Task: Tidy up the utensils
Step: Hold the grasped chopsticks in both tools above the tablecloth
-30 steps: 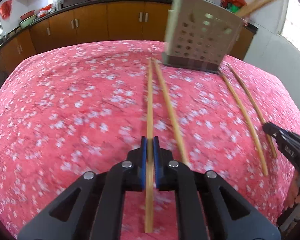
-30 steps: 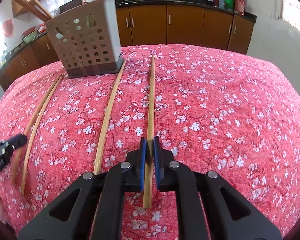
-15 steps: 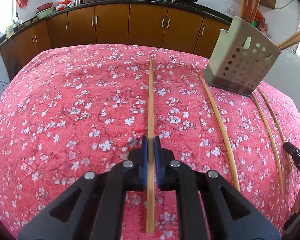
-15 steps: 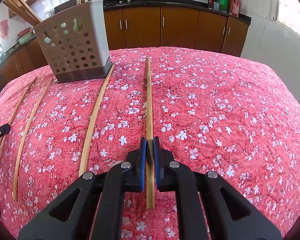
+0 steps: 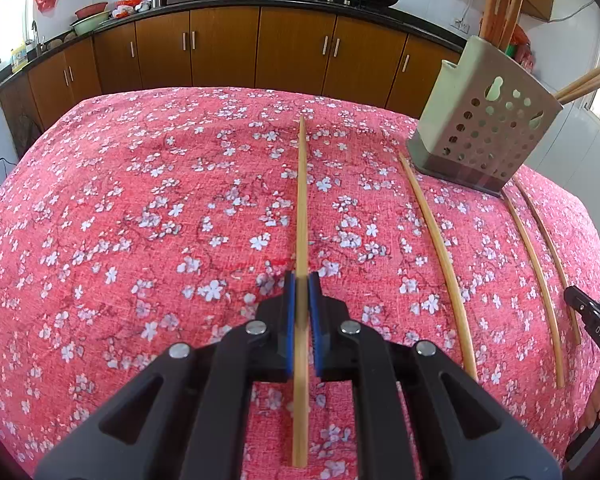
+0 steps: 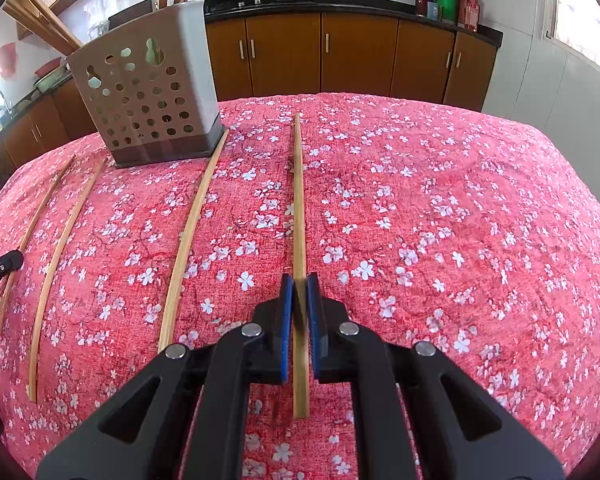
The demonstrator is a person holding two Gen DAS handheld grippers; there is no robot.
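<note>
My left gripper is shut on a bamboo chopstick that points straight ahead over the red flowered tablecloth. My right gripper is shut on another bamboo chopstick, also pointing ahead. A perforated beige utensil holder with several chopsticks in it stands at the right in the left wrist view and at the left in the right wrist view. Three loose chopsticks lie on the cloth beside it: one near the holder's corner, two further left.
The table under the red flowered cloth curves away at every side. Brown kitchen cabinets and a counter with woks stand behind it. The other gripper's tip shows at the right edge of the left wrist view.
The left gripper has swung left with its chopstick, so the holder has shifted from ahead to the right. The right gripper has lifted a little with its chopstick.
</note>
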